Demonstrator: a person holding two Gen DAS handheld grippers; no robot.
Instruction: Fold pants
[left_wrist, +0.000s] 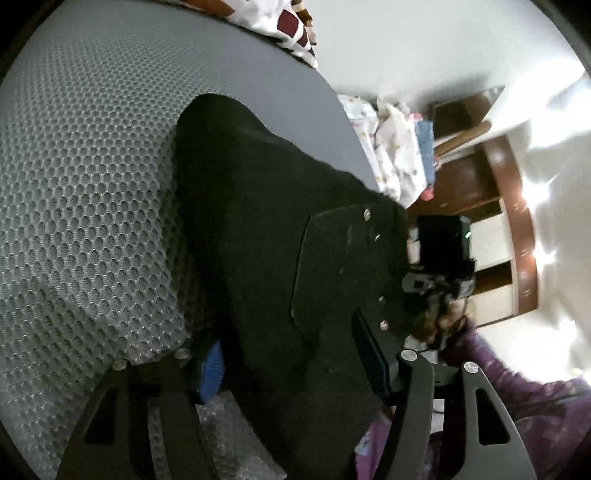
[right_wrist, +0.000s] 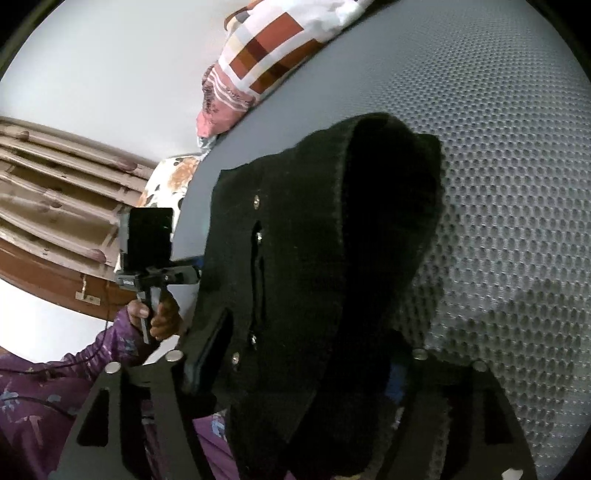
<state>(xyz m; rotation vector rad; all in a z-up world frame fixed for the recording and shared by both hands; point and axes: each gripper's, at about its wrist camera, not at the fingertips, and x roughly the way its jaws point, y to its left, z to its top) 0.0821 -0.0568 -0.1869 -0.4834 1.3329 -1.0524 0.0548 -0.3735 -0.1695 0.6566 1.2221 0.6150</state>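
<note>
Closest to each camera, black pants (left_wrist: 258, 229) are lying bunched between the fingers of both grippers, spilling over a grey honeycomb-mesh mattress (left_wrist: 85, 192). The left gripper (left_wrist: 291, 373) is standing part-way open around the cloth; whether its blue pad (left_wrist: 210, 369) is pressing on the fabric cannot be told. The right gripper (right_wrist: 295, 369) is likewise standing part-way open with the pants heaped between its fingers, and a firm grip cannot be confirmed.

Just beyond the pants' edge, a person's hand (right_wrist: 162, 317) in a purple patterned sleeve (right_wrist: 55, 387) is holding the other gripper's handle. Farther past the pants, at the mattress's far edge, a checked pillow (right_wrist: 273, 62) is resting against a white wall (right_wrist: 110, 66). Beyond the mattress's side, brown wooden furniture (left_wrist: 480, 173) is standing, with floral bedding (left_wrist: 388, 155) piled beside it.
</note>
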